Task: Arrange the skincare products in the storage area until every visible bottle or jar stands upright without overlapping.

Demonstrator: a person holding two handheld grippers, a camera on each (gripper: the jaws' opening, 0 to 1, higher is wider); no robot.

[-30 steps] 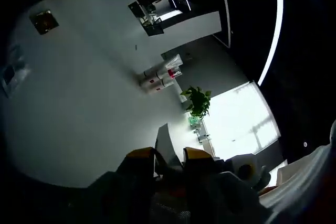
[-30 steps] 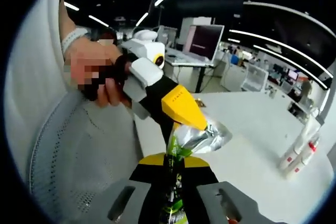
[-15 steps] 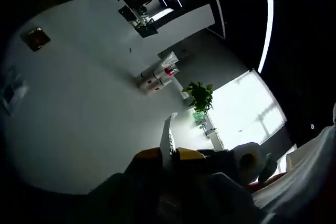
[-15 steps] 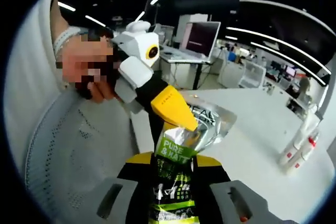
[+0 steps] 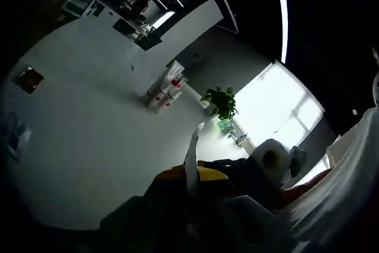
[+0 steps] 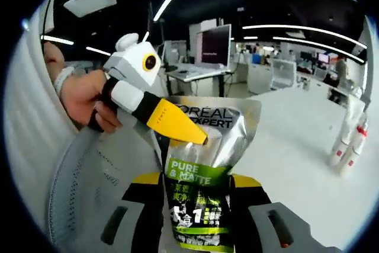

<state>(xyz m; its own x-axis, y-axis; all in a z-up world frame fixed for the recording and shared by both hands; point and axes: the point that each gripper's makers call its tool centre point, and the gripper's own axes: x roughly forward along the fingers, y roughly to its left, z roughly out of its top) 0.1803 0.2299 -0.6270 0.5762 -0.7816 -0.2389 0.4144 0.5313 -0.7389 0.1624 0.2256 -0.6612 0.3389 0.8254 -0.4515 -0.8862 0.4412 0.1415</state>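
Note:
A silver and green L'Oreal refill pouch (image 6: 228, 137) is held up in the air between both grippers. My right gripper (image 6: 195, 181) is shut on its lower part, label facing the camera. My left gripper (image 6: 190, 135) comes in from the left, held by a person's hand (image 6: 89, 100), and its yellow jaws pinch the pouch's upper left side. In the left gripper view the pouch (image 5: 190, 149) is edge-on between the shut jaws of my left gripper (image 5: 190, 176). A cluster of white skincare bottles (image 5: 163, 90) with red marks stands upright far off on the white table (image 5: 89, 146); these bottles (image 6: 346, 146) are at the far right.
A dark square object (image 5: 28, 79) and a flat packet (image 5: 12, 137) lie on the table's left part. A potted plant (image 5: 219, 102) stands beyond the table by a bright window. Desks and a monitor (image 6: 214, 45) fill the room behind.
My left gripper's jaws, apart around the pouch's edge a second ago, have shut on it. The pouch has been spread flat and turned so its label faces the right camera.

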